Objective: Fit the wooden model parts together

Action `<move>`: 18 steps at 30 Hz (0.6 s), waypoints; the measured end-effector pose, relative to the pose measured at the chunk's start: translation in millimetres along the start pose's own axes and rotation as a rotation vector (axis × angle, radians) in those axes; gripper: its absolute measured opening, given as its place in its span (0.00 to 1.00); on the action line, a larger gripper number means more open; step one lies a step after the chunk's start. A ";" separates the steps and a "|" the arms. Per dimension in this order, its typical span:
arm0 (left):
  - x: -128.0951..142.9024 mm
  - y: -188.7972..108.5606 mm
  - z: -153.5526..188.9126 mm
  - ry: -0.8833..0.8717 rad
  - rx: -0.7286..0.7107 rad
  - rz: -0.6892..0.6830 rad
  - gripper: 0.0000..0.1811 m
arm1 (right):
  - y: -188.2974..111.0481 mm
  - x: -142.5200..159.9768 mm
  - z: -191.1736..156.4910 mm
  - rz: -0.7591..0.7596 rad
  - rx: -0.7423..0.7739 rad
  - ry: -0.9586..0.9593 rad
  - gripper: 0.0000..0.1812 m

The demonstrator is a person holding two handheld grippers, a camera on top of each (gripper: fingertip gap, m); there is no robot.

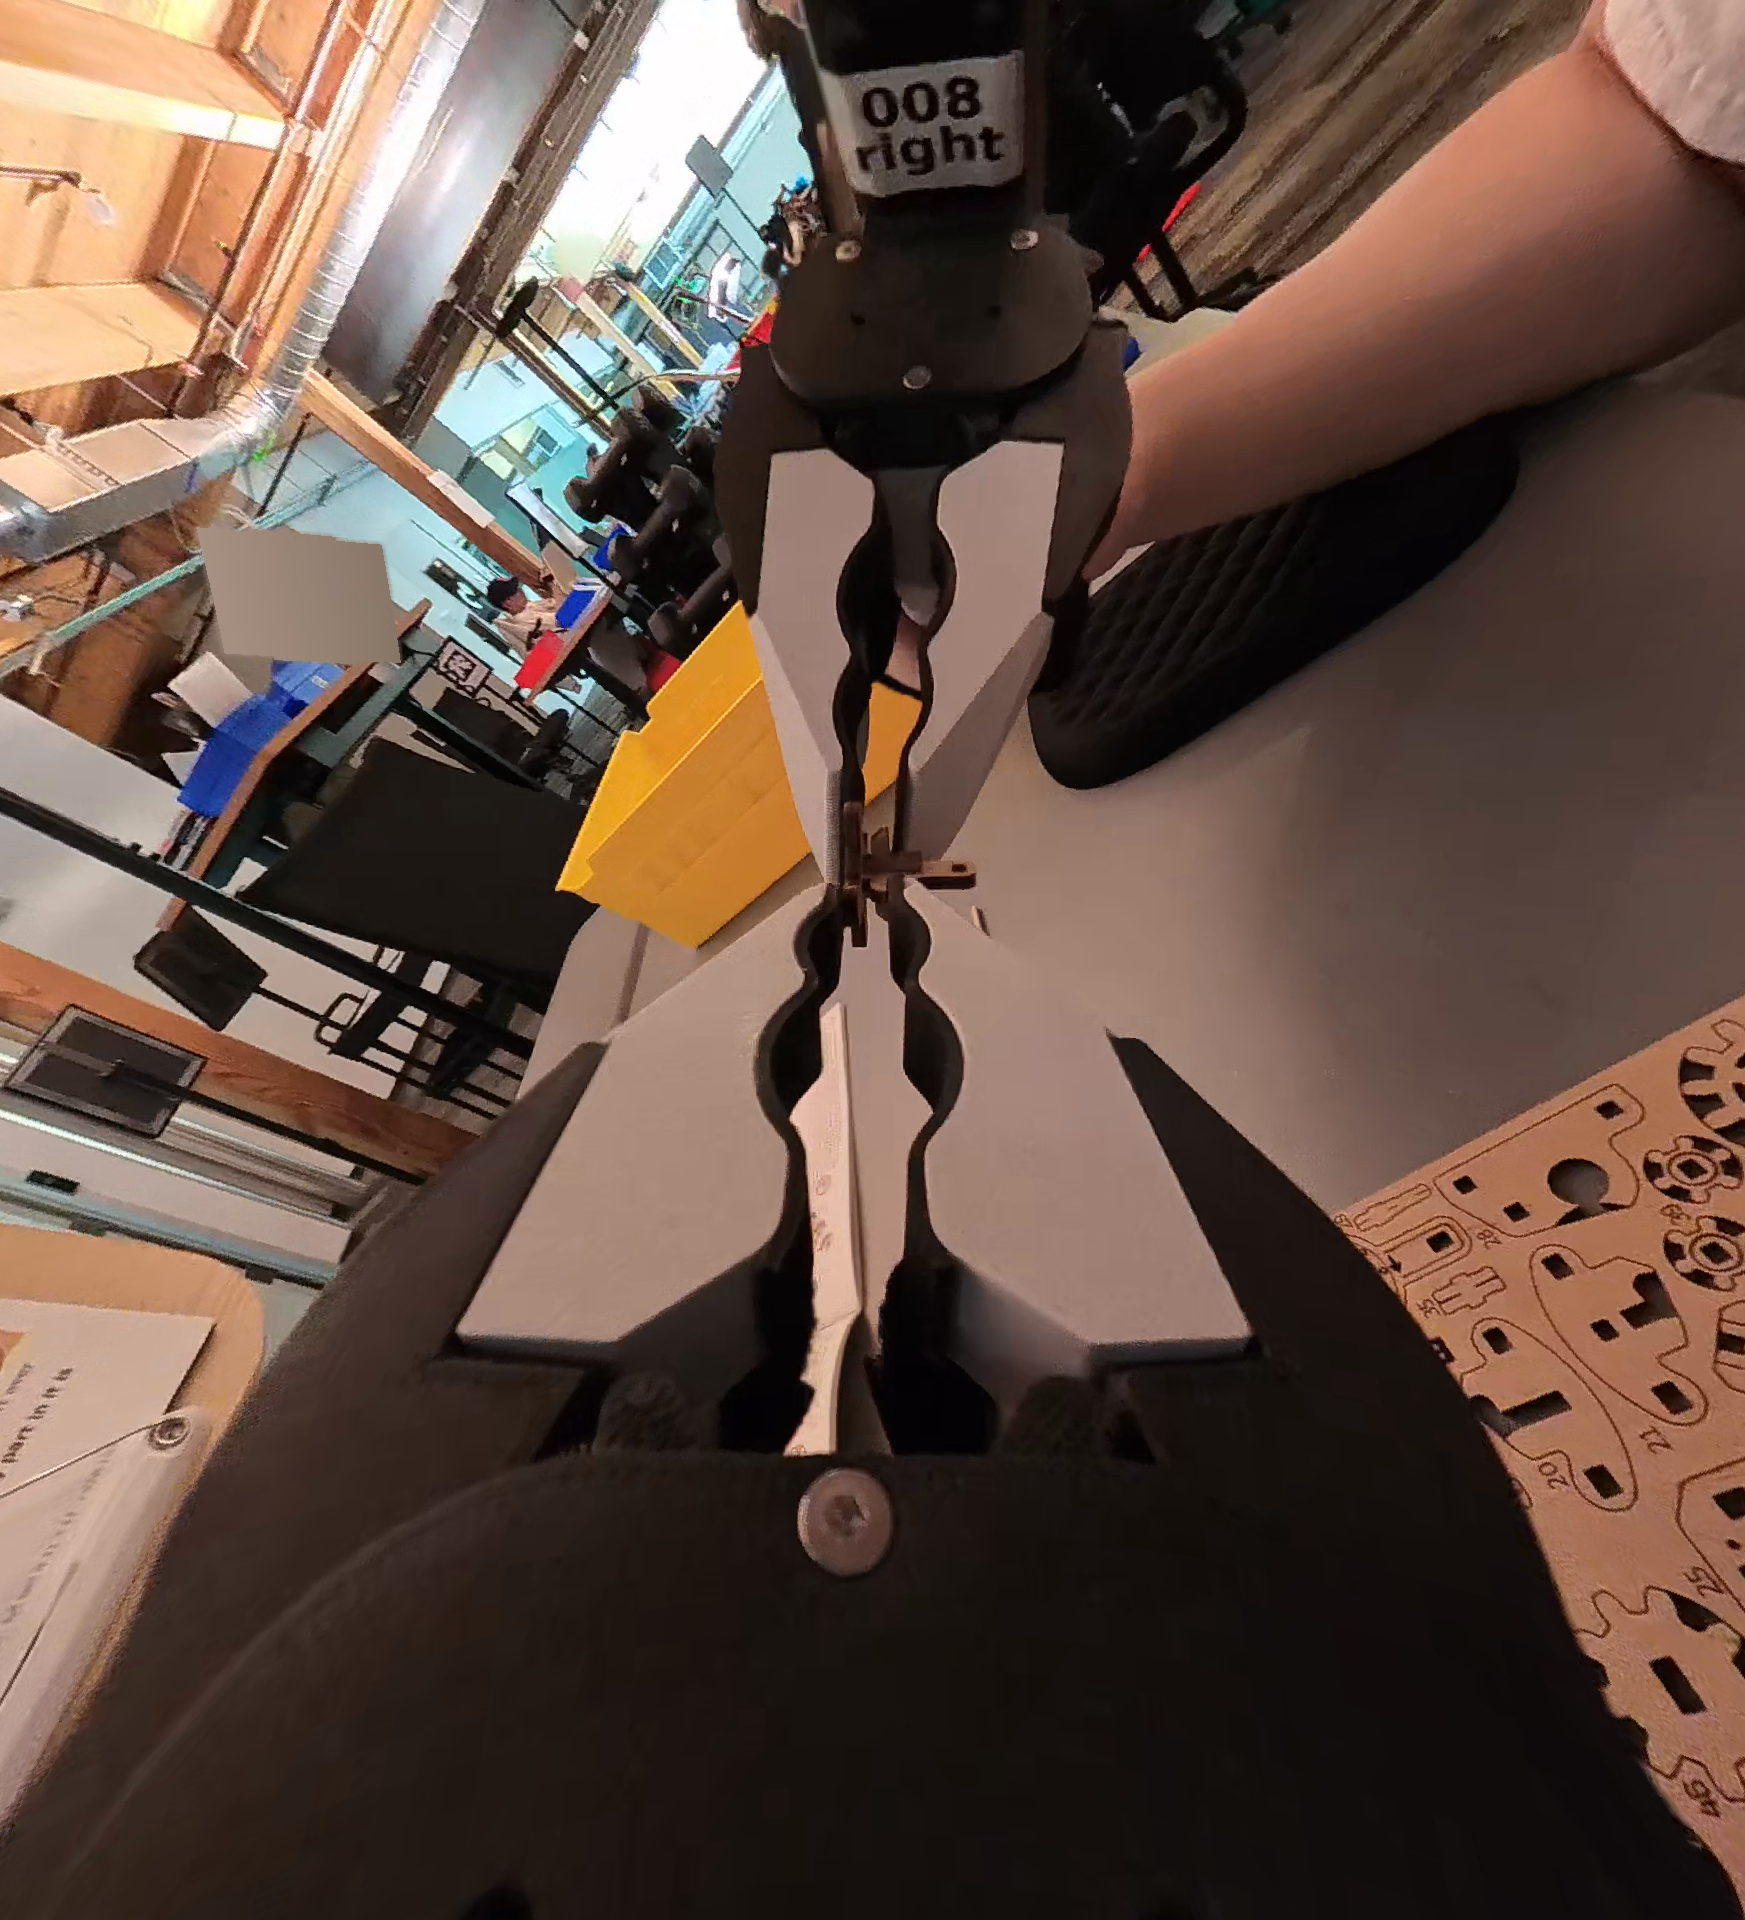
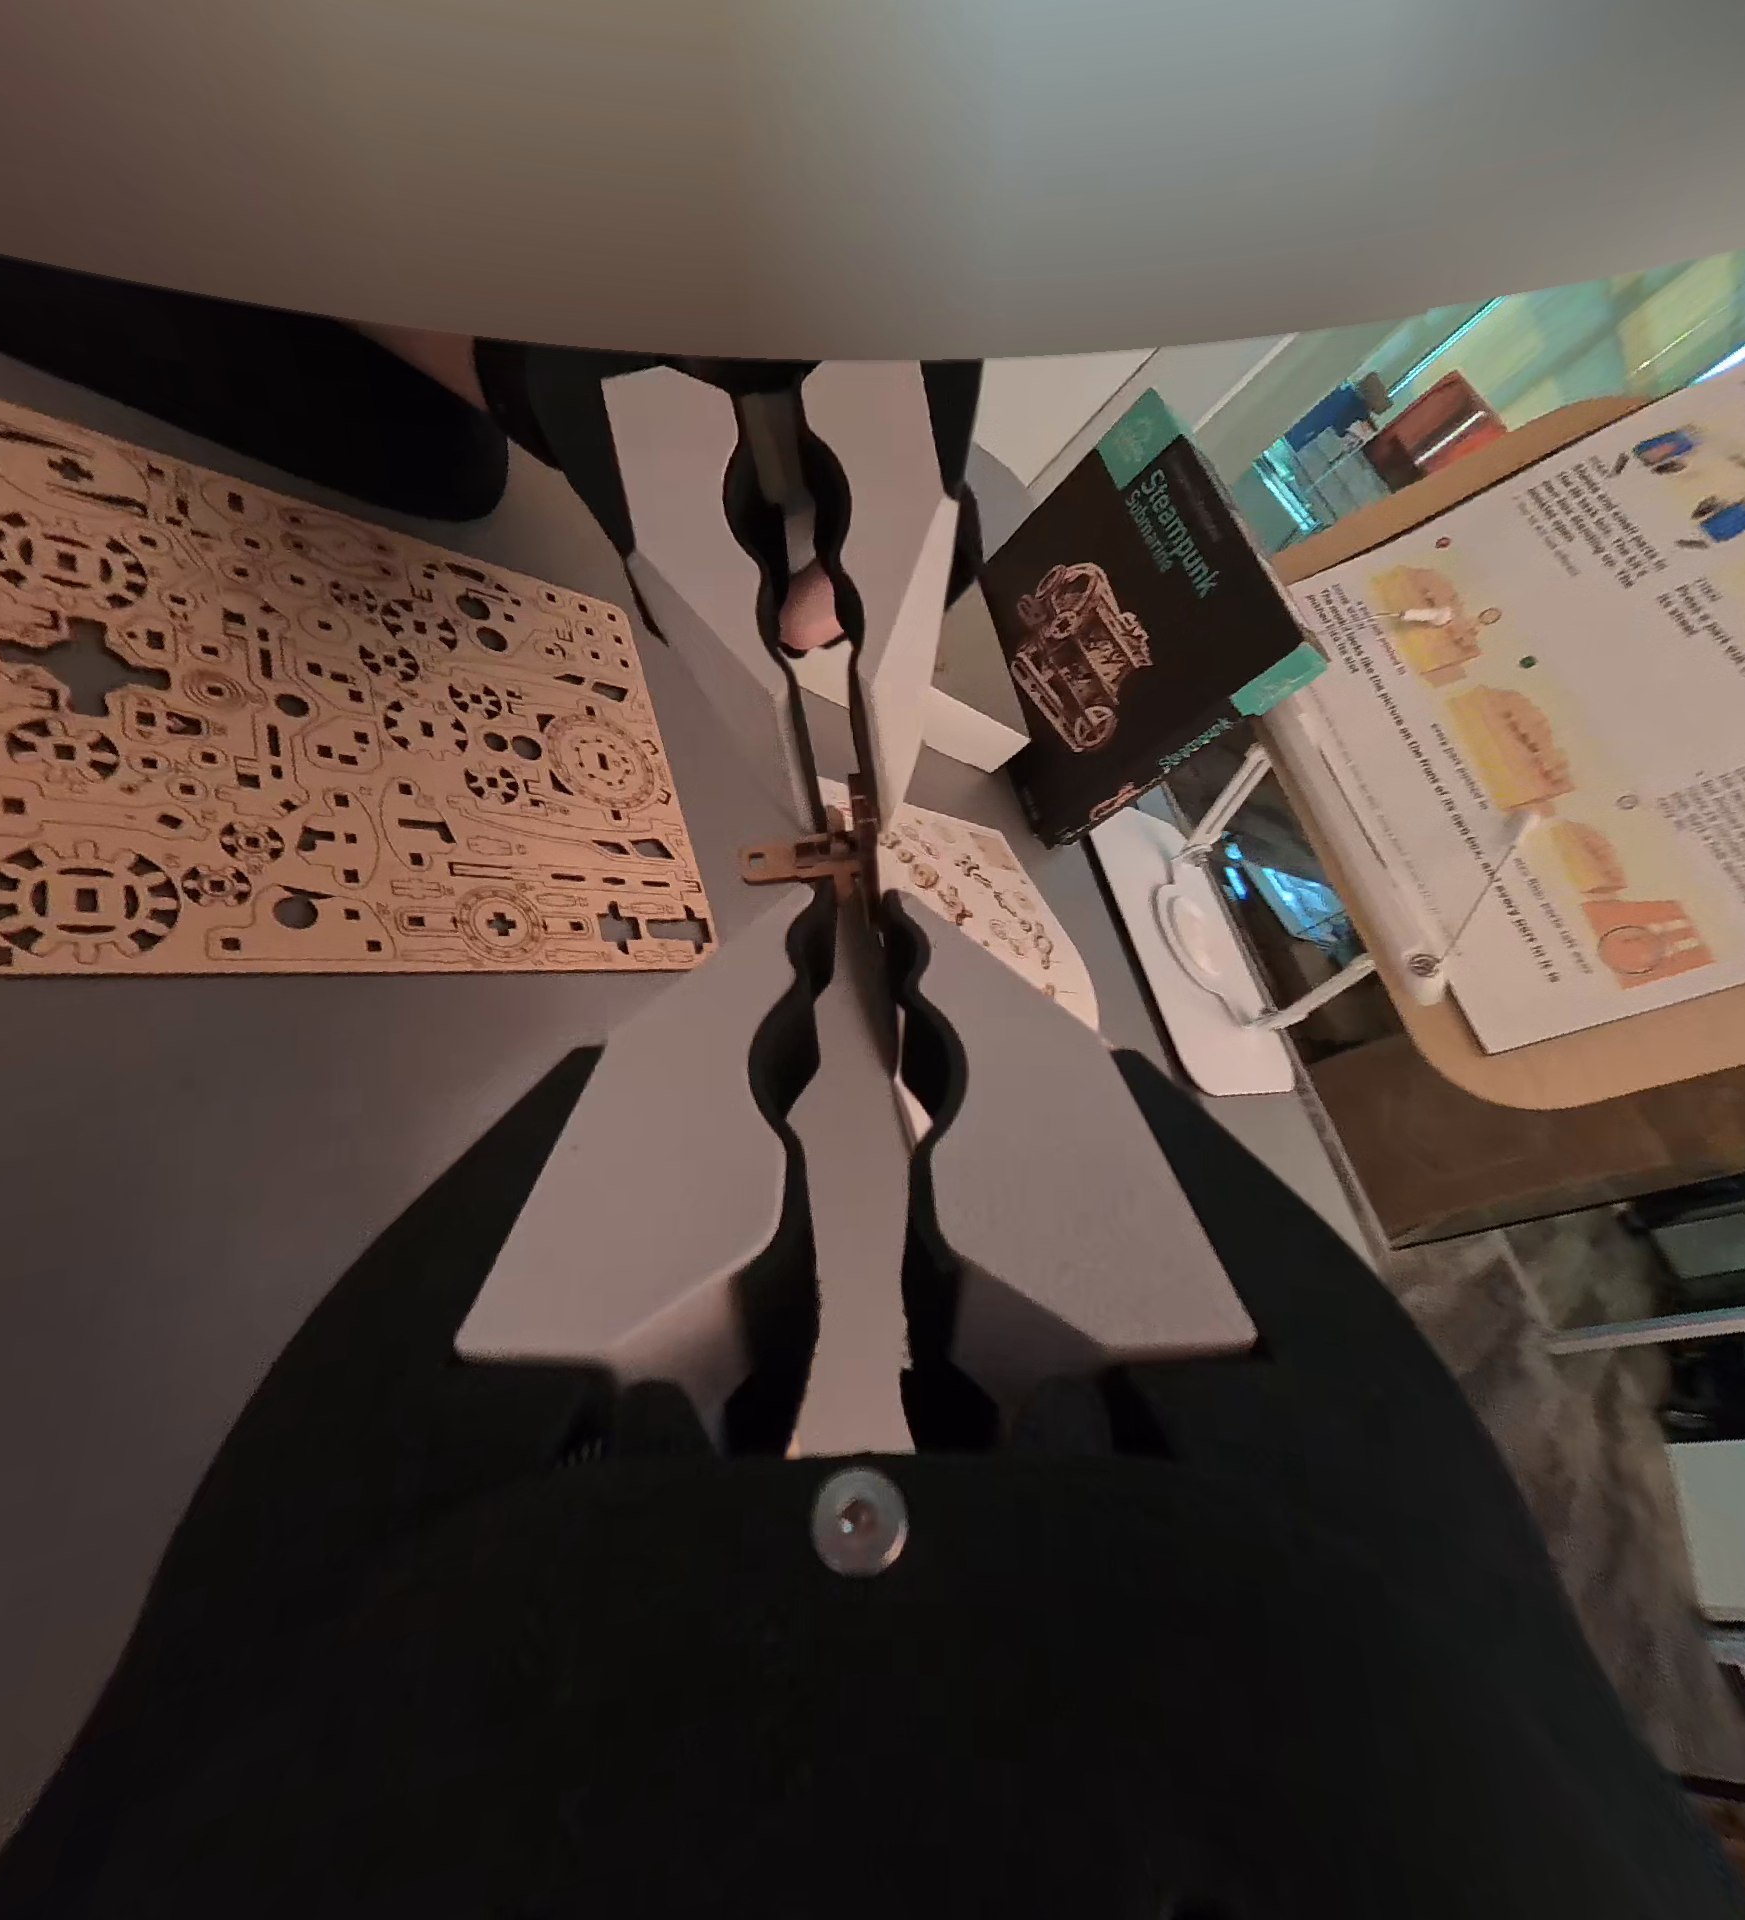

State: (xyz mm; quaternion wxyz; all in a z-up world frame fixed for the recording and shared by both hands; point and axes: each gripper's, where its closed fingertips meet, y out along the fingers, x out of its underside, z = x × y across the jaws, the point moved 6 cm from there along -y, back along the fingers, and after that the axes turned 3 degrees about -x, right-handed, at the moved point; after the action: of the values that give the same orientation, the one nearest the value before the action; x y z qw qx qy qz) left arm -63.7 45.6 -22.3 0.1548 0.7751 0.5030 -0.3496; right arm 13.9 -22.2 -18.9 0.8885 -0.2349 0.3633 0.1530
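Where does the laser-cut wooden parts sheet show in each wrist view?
Left wrist view: the wooden parts sheet lies at the lower right edge, partly cut off.
Right wrist view: the sheet lies flat at the left, whole.
Shared landmark: the small wooden assembly between both grippers' fingertips, at centre.

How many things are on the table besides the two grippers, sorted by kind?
Wooden cut-out sheet: 1
Small wooden parts held between the jaws: 2, as far as the view shows
Dark model box: 1
Yellow bins: a stack, counted as 1
Printed instruction sheet under the grippers: 1
Black padded mat: 1
Total: 7
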 end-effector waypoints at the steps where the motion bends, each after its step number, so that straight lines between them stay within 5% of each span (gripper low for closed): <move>1: -0.2 0.1 0.0 0.000 -0.006 0.004 0.03 | -0.5 -0.5 0.0 0.003 0.007 -0.013 0.04; 18: -4.5 -1.7 0.5 0.007 0.020 0.006 0.03 | -2.7 -4.7 -4.4 -0.021 0.003 -0.056 0.03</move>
State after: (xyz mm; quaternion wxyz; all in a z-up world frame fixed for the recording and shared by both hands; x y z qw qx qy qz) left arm -66.5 43.1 -19.3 0.1462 0.7795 0.4976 -0.3513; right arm 9.3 -27.2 -17.4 0.9002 -0.2330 0.3361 0.1495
